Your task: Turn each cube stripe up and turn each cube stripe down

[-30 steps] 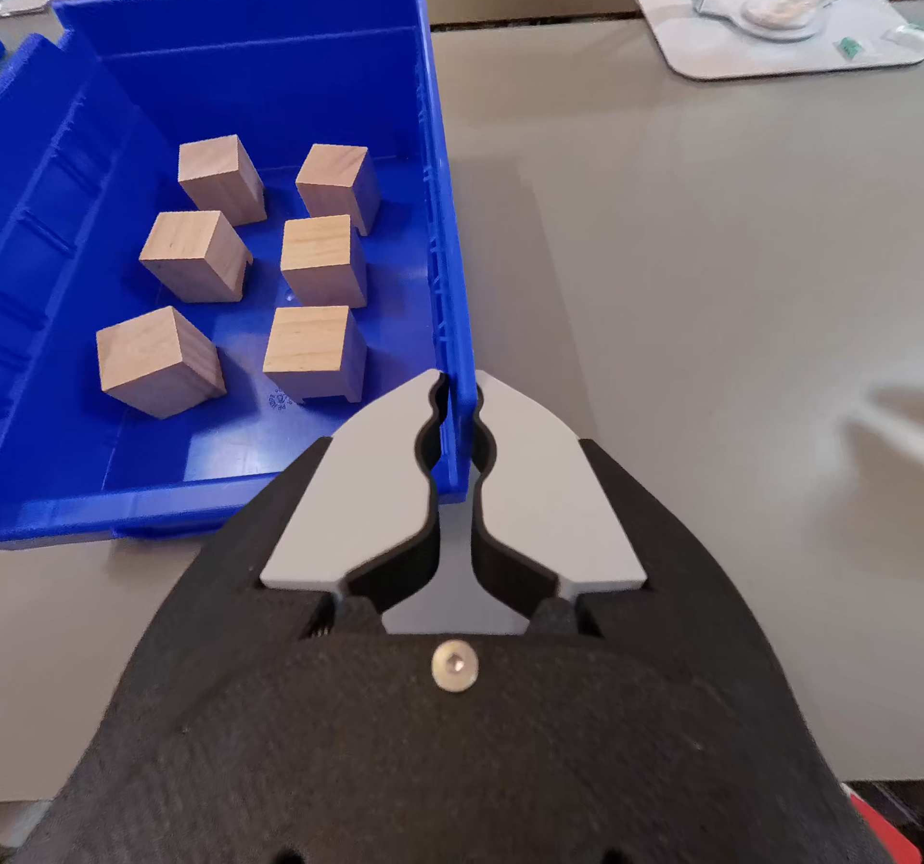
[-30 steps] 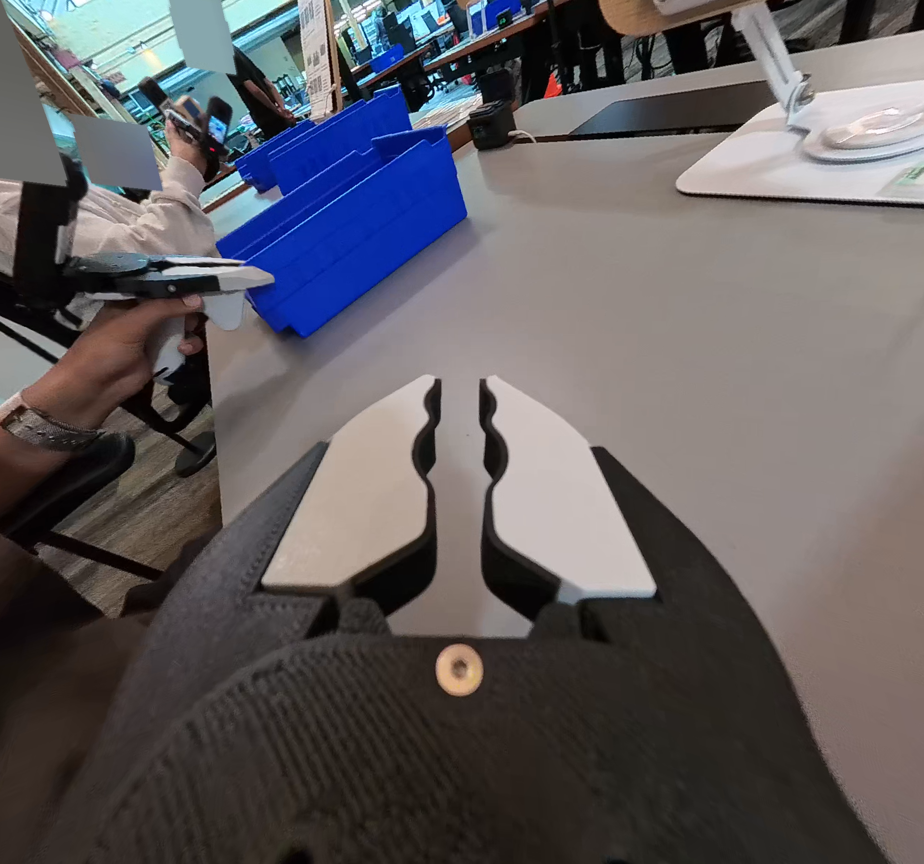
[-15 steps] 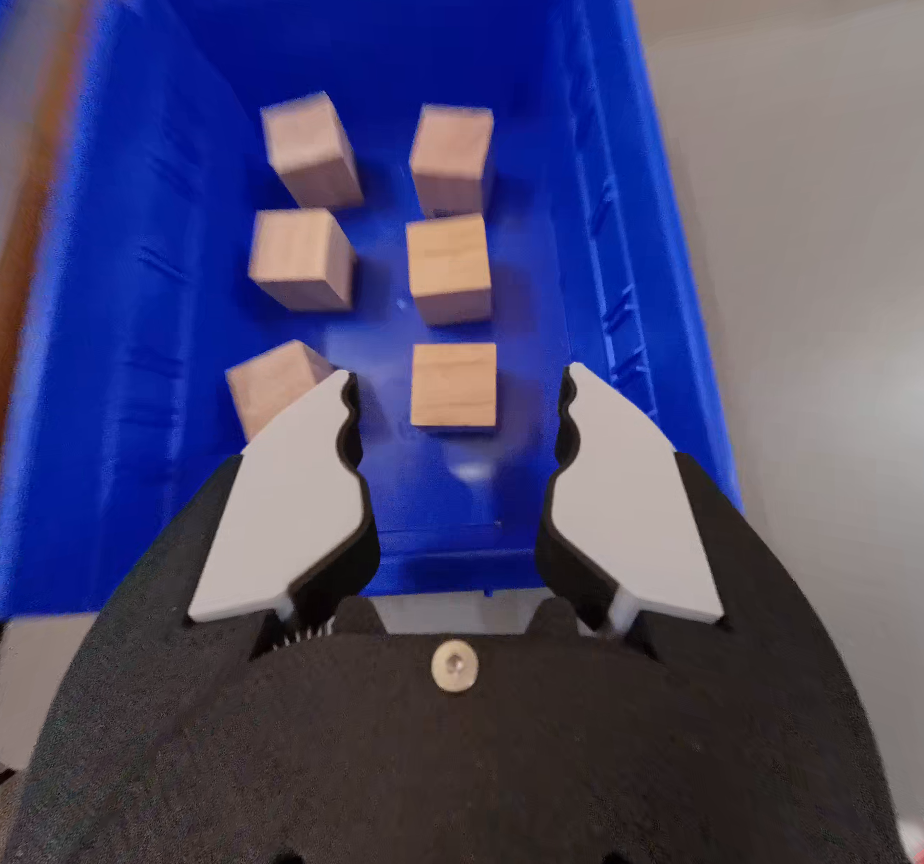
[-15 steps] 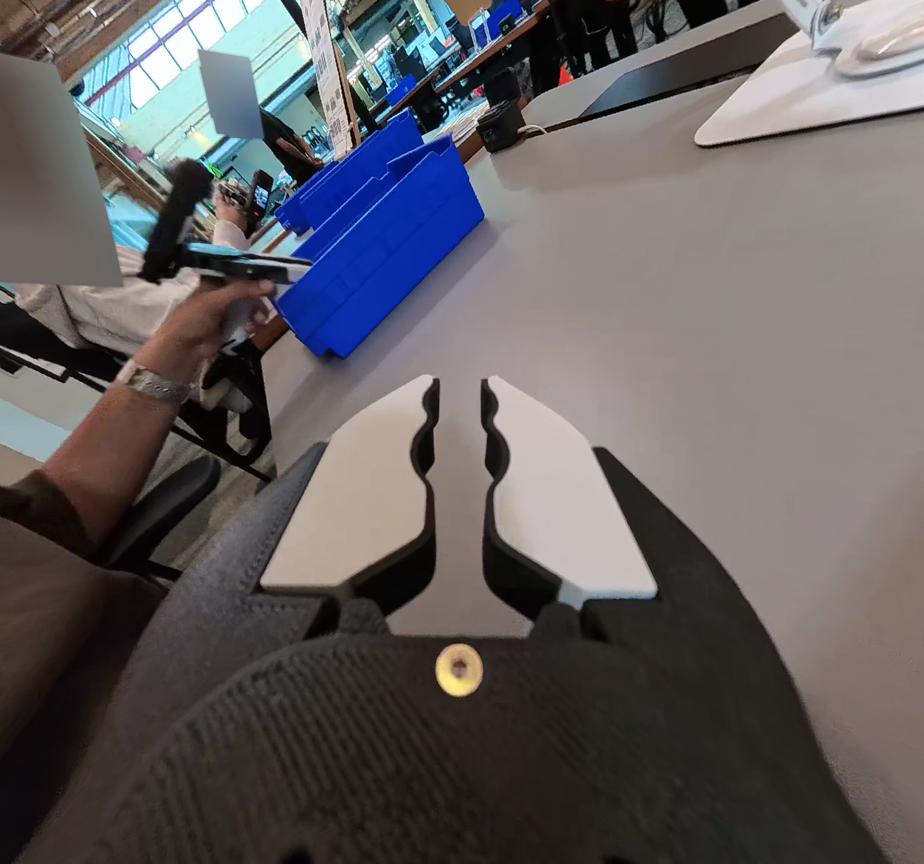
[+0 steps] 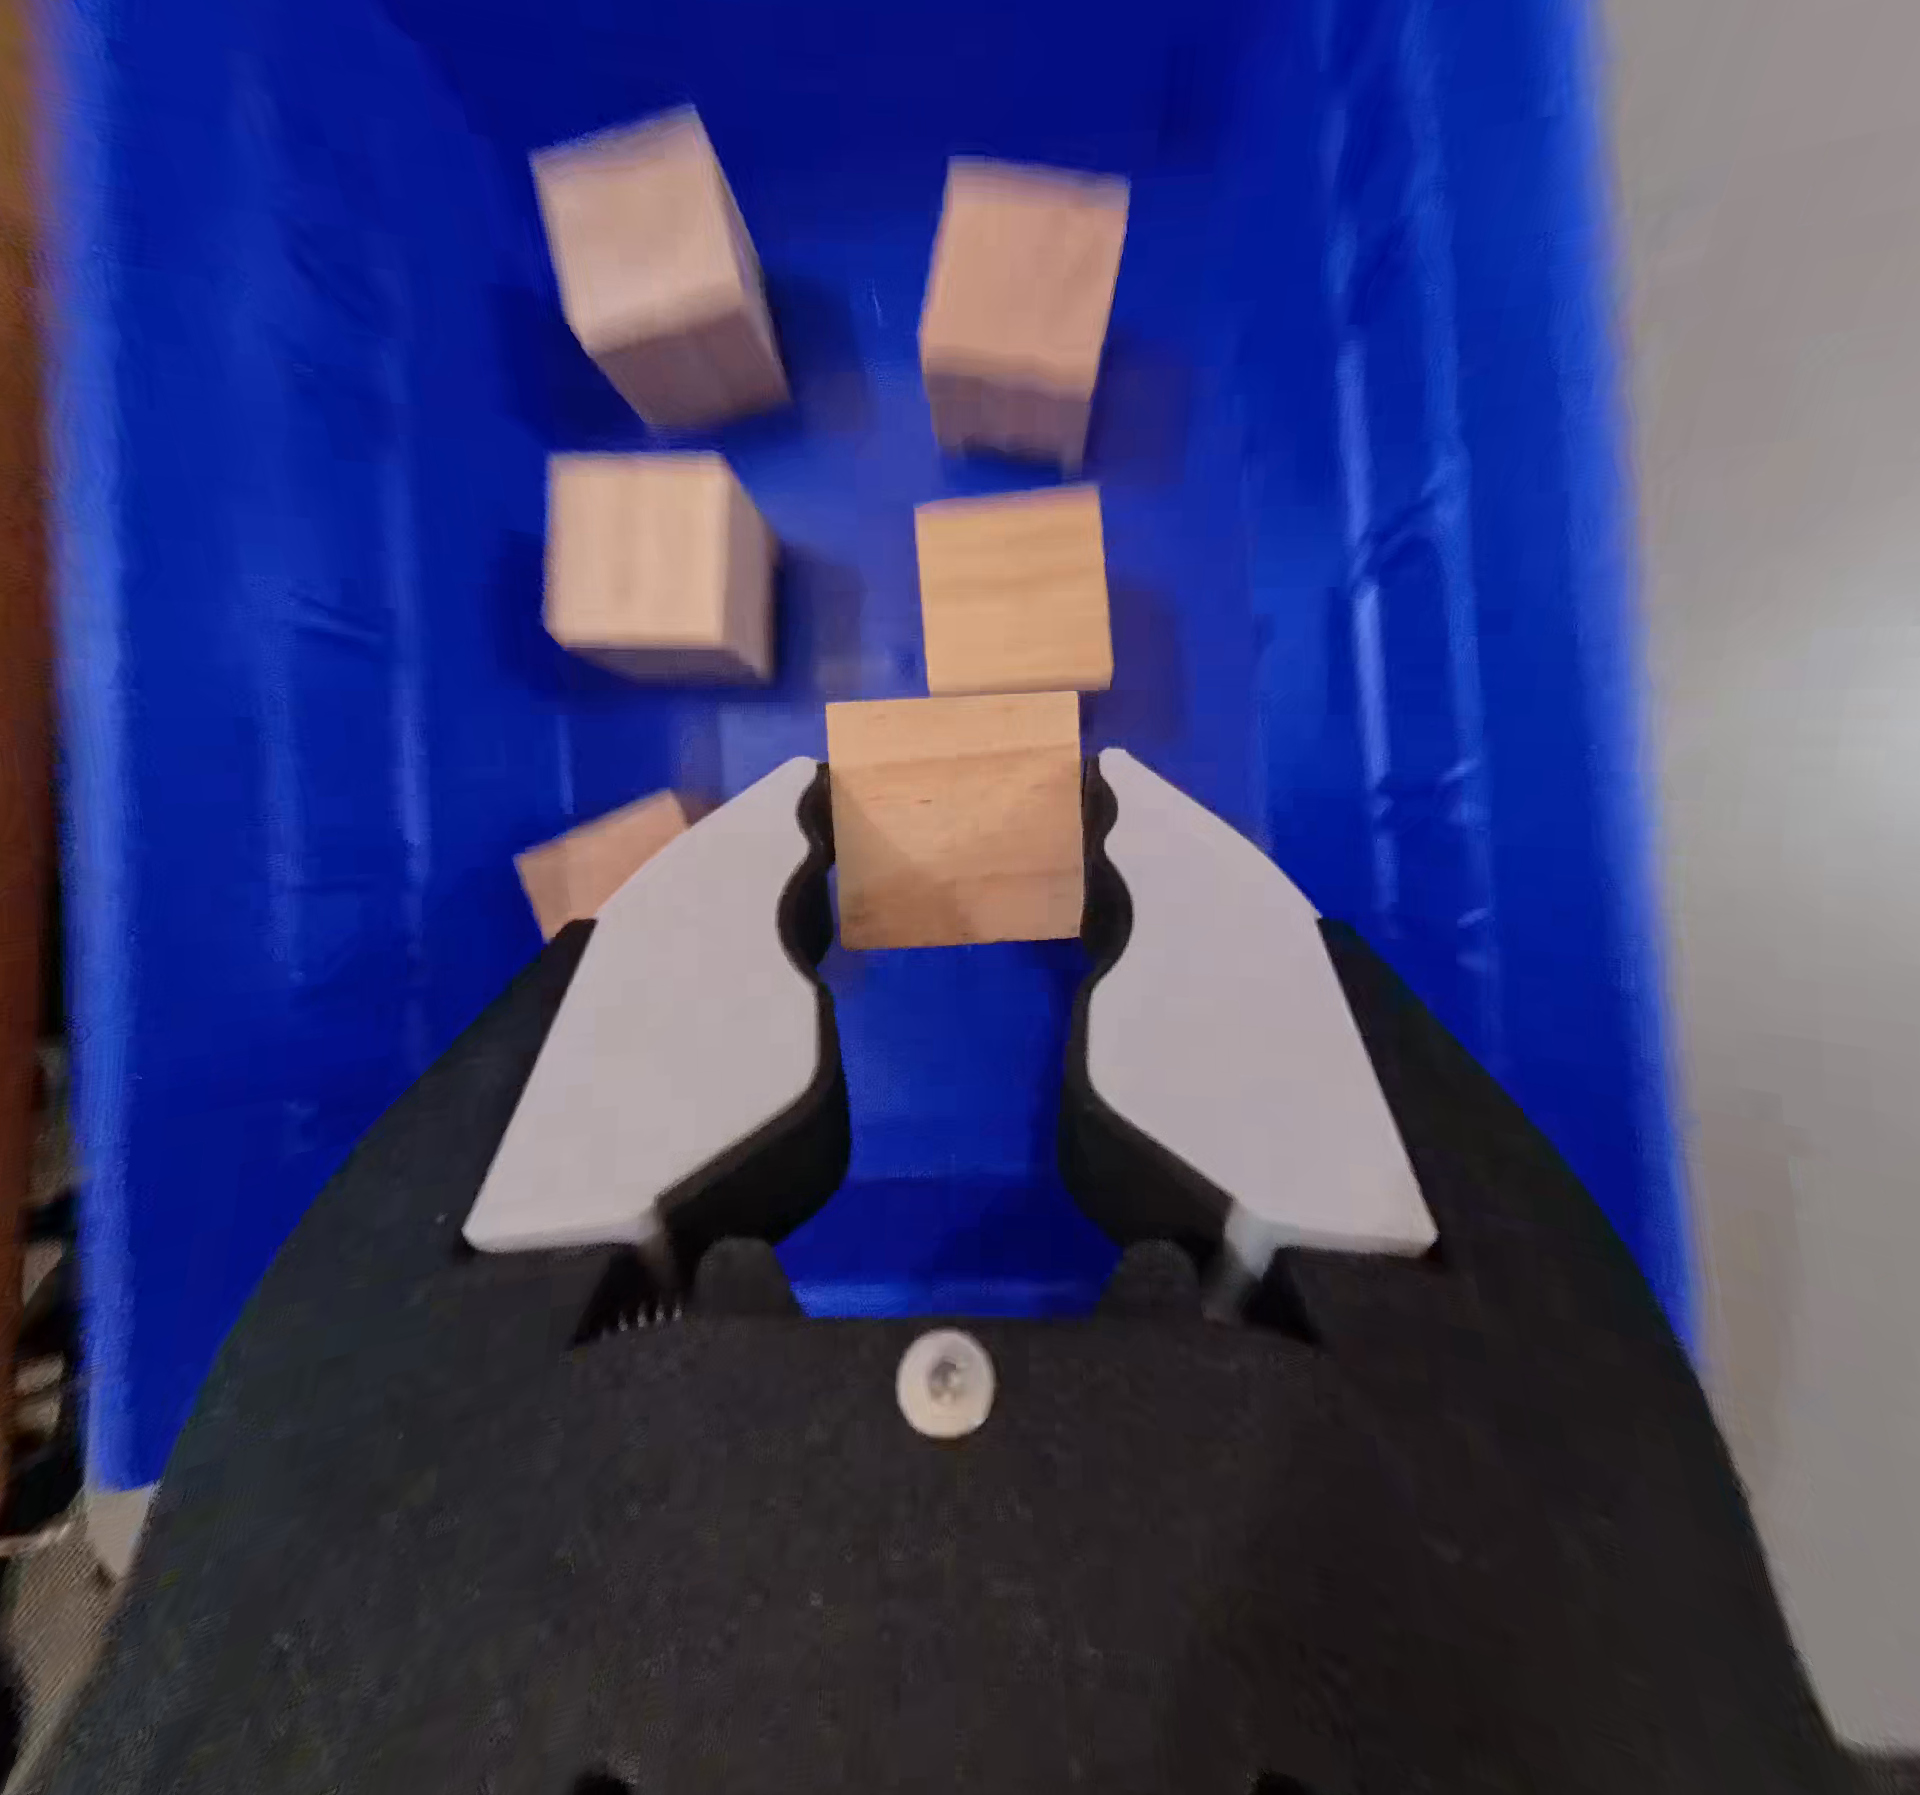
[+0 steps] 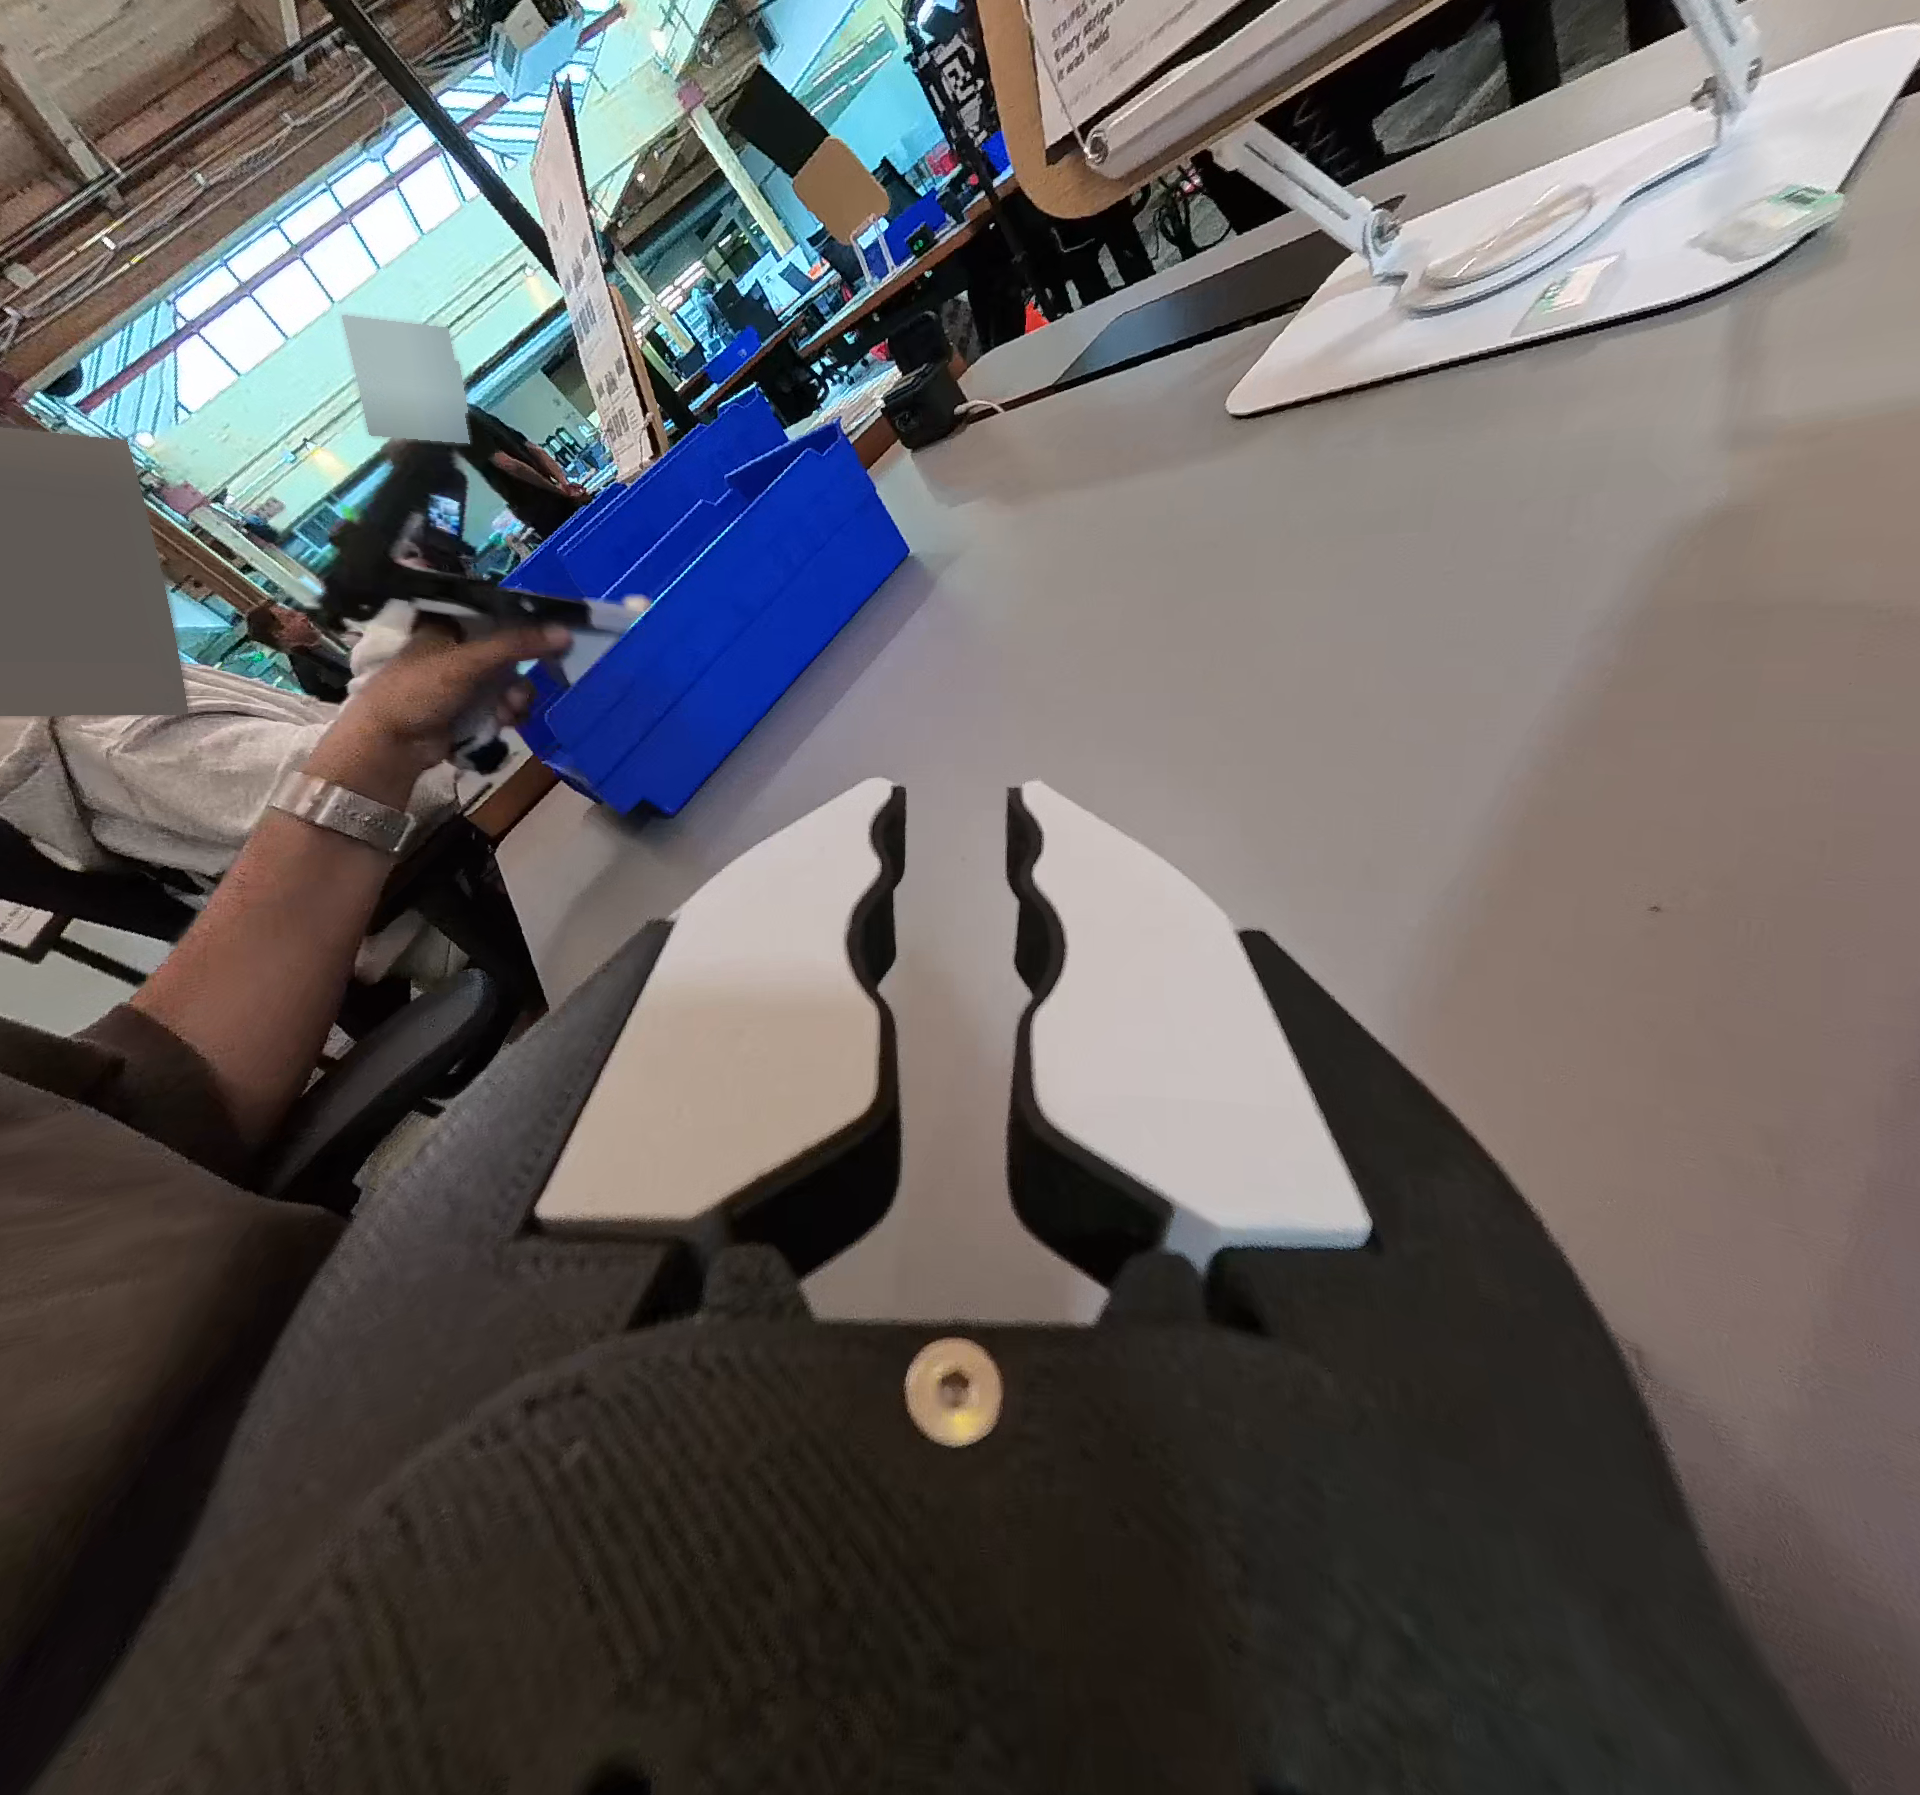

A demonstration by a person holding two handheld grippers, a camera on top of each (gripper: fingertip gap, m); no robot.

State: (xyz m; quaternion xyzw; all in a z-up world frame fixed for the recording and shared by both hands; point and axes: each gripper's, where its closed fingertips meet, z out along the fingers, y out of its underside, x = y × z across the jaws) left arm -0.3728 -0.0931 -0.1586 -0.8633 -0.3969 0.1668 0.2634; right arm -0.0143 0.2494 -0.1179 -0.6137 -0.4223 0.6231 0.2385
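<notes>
In the left wrist view, the left gripper (image 5: 956, 810), which half a second ago stood wide open above the blue bin (image 5: 260, 602), has now closed its fingers against the sides of the nearest wooden cube (image 5: 956, 820); the bin behind is blurred, so the cube looks lifted off the floor. Five other cubes (image 5: 655, 561) remain in the bin, and no stripe shows on any visible face. The first flip seems to be starting. In the right wrist view, the right gripper (image 6: 954, 810) hovers idle over the grey desk (image 6: 1455, 706), its fingers nearly together with only a narrow gap and nothing between them, well apart from the bin.
</notes>
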